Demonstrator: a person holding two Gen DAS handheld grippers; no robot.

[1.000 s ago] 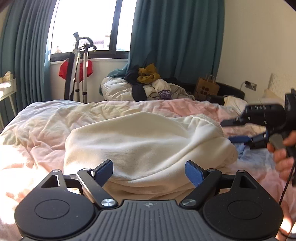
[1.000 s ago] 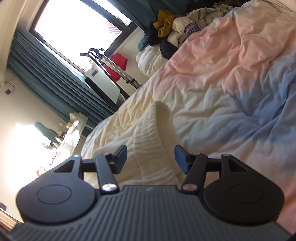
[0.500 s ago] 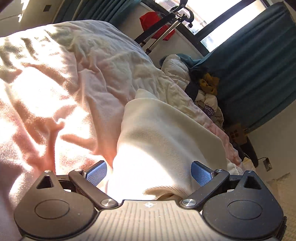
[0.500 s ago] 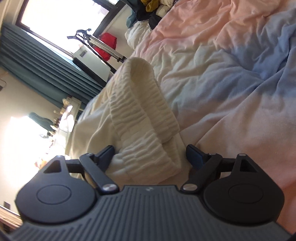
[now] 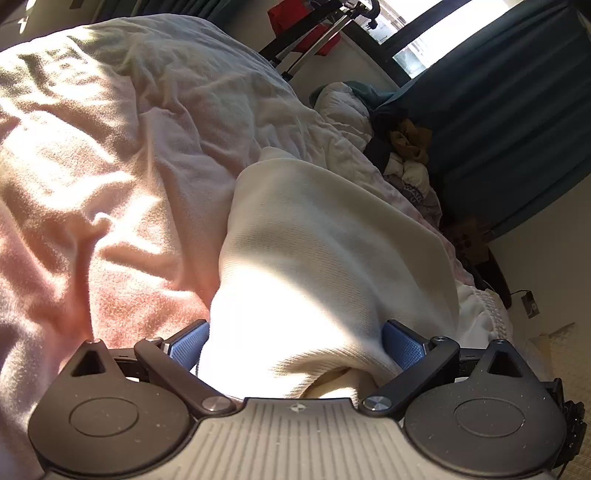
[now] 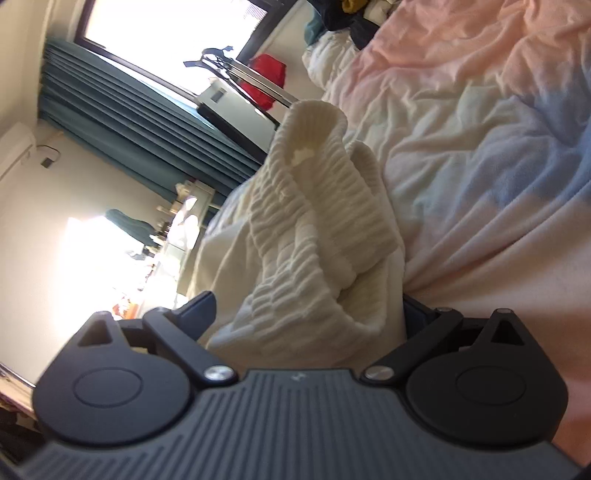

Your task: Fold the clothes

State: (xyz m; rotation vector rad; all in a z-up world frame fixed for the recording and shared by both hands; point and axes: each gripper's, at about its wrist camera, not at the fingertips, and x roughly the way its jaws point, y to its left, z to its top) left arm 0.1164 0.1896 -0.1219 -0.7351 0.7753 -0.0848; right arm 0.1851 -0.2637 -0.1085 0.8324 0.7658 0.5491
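One cream knitted sweater (image 5: 325,251) lies heaped on a bed, on top of one rumpled duvet (image 5: 110,155) that shades from pink to pale blue. In the right wrist view its ribbed hem (image 6: 317,229) bunches up into a loose, standing fold. Two hand-held grippers sit low against the garment, one at each end. The left gripper (image 5: 295,343) has its jaws spread wide, with the sweater's edge bulging between its two blue pads (image 5: 186,343), not pinched. The right gripper (image 6: 306,314) has just been opening and now stands fully spread, with the ribbed fabric lying loose between its fingers. Beyond the bed, one pile of mixed clothes (image 5: 402,155) rests by teal curtains (image 5: 517,122). One folding metal rack (image 6: 251,81) with one red item (image 6: 266,79) stands under one bright window (image 6: 166,33).
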